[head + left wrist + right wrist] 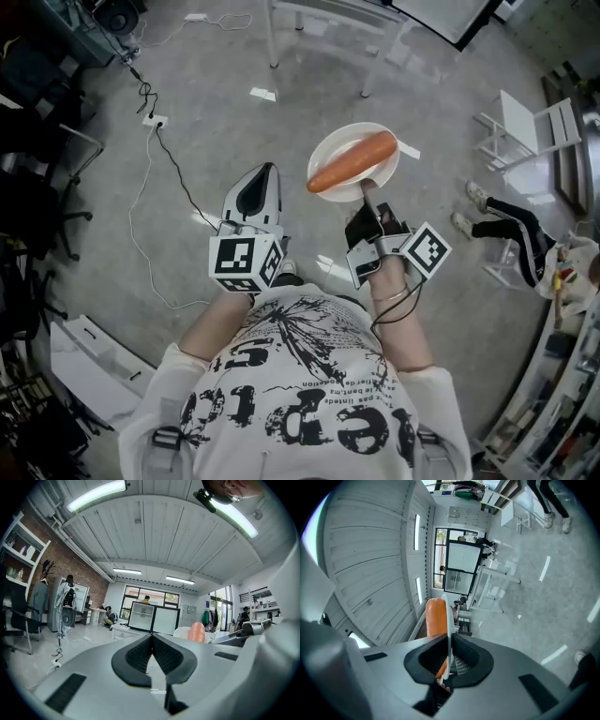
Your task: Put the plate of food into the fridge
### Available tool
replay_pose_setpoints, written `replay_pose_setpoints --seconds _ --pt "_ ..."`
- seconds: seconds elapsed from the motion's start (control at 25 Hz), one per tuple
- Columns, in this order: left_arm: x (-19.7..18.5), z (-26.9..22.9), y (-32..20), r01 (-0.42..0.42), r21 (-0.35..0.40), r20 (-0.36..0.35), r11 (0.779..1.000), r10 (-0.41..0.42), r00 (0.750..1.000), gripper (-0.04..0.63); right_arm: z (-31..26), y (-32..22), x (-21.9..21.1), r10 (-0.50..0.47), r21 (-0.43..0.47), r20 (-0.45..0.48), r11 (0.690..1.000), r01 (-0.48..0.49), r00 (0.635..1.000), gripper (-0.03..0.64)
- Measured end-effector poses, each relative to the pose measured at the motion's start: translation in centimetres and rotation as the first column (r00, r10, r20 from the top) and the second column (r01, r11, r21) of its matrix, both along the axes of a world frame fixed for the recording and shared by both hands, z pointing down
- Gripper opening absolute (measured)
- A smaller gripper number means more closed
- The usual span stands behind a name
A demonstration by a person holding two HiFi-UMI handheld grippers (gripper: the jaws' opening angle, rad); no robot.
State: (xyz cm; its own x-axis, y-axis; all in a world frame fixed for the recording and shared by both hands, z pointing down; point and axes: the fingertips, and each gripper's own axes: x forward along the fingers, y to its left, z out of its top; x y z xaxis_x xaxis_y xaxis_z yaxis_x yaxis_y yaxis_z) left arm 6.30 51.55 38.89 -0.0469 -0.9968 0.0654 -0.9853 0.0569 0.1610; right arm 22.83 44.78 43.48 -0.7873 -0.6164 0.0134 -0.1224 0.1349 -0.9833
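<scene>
**A:** Head view: where's the plate (337, 142)?

**B:** Out in front, above the floor (216, 103), with a carrot (352, 162) lying across it. The right tongs (367, 194) pinch its near rim, probably to carry it level.

**A:** Left gripper view?

**B:** The left tongs (151, 638) are closed on nothing, spare for the fridge door, I'd guess.

**A:** Right gripper view?

**B:** Jaws clamped on the rim, with the plate seen edge-on.

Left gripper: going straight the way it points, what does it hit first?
Nothing close. The left gripper, shut and empty, points across the floor; first in line looks like the white table with two panels, depth unclear.
</scene>
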Motion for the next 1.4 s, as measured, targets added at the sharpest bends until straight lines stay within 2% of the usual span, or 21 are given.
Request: replay_pose_setpoints --seconds 0.24,0.48,0.72,1.04,1.24,1.4 --pt "-6.7 1.1 -1.9 0.003 -0.020 -0.040 1.000 -0.004 0.999 0.008 0.6 -1.8 -6.4 -0.010 -0.017 -0.028 1.000 0.010 1.000 0.023" --pt "-8.2 2.1 -5.3 -0.043 -0.038 -0.059 0.998 0.041 0.997 0.008 1.2 -4.8 -9.1 -0.013 -0.036 -0.041 0.999 0.011 0.999 0.023" --pt "-8.1 2.1 -10.6 -0.035 -0.029 -0.040 0.999 0.034 0.999 0.008 1.7 -9.8 -9.5 -0.040 -0.045 -0.030 0.998 0.039 0.999 0.023" --pt "-7.7 0.3 -19.9 -0.014 0.001 0.001 1.000 0.014 1.000 0.008 0.6 -19.6 -10.3 -0.084 -0.030 0.015 0.996 0.084 0.996 0.023" --pt "-6.9 -0.6 -25.6 0.007 0.026 0.036 1.000 -0.008 0.999 0.008 0.0 -25.5 -9.7 -0.106 0.003 0.001 0.994 0.106 0.994 0.023" --pt "-6.2 -0.2 -29.4 0.008 0.023 0.030 1.000 -0.009 1.000 0.008 0.2 -29.5 -8.8 -0.106 0.000 0.004 0.994 0.106 0.994 0.023"
